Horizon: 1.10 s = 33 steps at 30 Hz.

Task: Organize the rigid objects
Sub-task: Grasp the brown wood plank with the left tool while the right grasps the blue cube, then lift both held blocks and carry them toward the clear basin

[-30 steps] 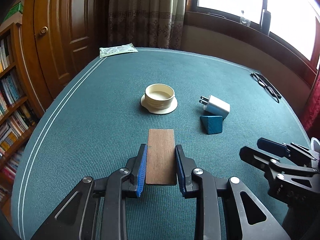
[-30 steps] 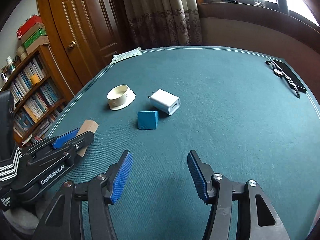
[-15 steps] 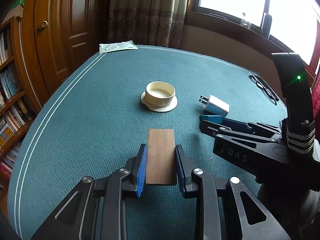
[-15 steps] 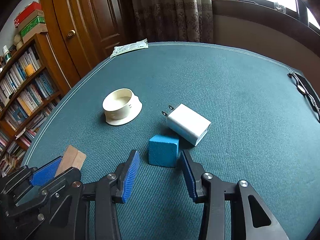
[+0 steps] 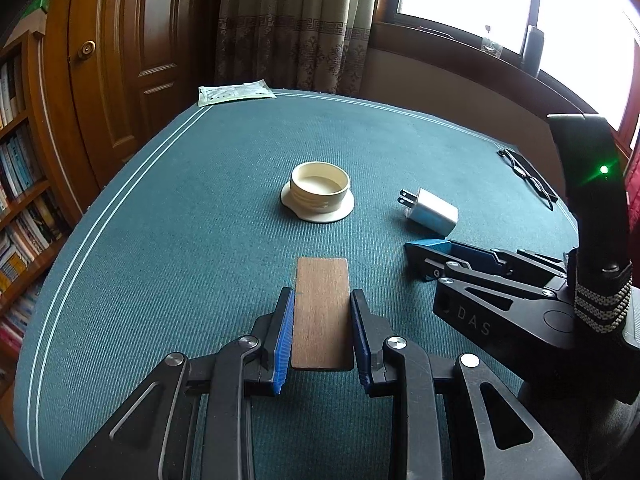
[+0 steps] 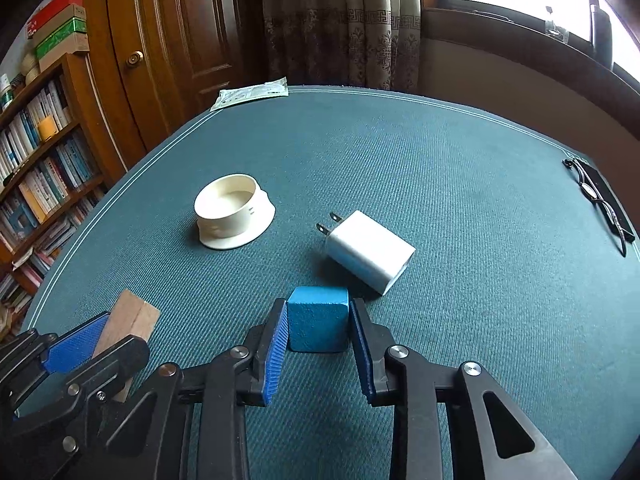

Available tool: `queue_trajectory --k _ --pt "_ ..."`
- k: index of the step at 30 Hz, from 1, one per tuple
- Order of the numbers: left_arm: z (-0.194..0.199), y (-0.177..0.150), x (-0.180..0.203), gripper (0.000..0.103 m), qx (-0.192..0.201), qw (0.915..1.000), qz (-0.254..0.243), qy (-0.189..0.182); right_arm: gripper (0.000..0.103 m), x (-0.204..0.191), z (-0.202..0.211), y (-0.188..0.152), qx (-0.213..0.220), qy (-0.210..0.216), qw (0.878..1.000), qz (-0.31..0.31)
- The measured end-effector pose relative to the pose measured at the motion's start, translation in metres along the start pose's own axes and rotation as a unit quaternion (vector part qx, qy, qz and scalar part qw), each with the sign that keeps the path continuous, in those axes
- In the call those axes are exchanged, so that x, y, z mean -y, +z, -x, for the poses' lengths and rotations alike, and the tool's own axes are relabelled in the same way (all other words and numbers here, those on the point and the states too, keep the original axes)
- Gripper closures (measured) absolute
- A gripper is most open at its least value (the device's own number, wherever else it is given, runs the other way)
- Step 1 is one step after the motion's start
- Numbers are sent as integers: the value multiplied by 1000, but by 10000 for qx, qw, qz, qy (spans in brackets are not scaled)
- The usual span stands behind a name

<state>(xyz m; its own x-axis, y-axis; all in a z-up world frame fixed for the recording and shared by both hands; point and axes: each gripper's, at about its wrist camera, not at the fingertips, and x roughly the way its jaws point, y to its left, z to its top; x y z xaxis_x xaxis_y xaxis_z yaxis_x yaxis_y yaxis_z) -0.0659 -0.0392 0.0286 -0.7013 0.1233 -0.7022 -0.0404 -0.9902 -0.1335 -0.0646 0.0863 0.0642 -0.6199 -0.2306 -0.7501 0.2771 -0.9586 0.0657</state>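
Pinching a blue block (image 6: pixel 318 322) on the green table (image 6: pixel 460 184) beside a white charger (image 6: pixel 370 250) in the right gripper (image 6: pixel 319 354), jaws just closed, wooden slab (image 5: pixel 320 312) clamped in the left gripper (image 5: pixel 320 342); best lifted straight, clear of the charger.

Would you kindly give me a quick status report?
Left gripper shut on wooden block. Right gripper just closed on blue cube. White charger close behind cube.

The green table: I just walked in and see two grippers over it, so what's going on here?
A person is tidying small objects with a handheld gripper in each hand. The left gripper is clamped on a wooden block. The right gripper has just been closing, and its pads now press a blue block. A white charger and a cream bowl sit untouched on the green table.
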Motion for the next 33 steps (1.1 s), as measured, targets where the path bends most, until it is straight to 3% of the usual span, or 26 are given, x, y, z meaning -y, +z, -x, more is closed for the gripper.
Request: queue_trajectory --k 17,33 --pt "0 -7 17 75 -27 9997 -211 -88 71 28 47 -36 148 89 9986 -492" --pt "8 -16 47 75 -59 9982 -516 -290 71 69 92 -73 329 -139 9932 -1104"
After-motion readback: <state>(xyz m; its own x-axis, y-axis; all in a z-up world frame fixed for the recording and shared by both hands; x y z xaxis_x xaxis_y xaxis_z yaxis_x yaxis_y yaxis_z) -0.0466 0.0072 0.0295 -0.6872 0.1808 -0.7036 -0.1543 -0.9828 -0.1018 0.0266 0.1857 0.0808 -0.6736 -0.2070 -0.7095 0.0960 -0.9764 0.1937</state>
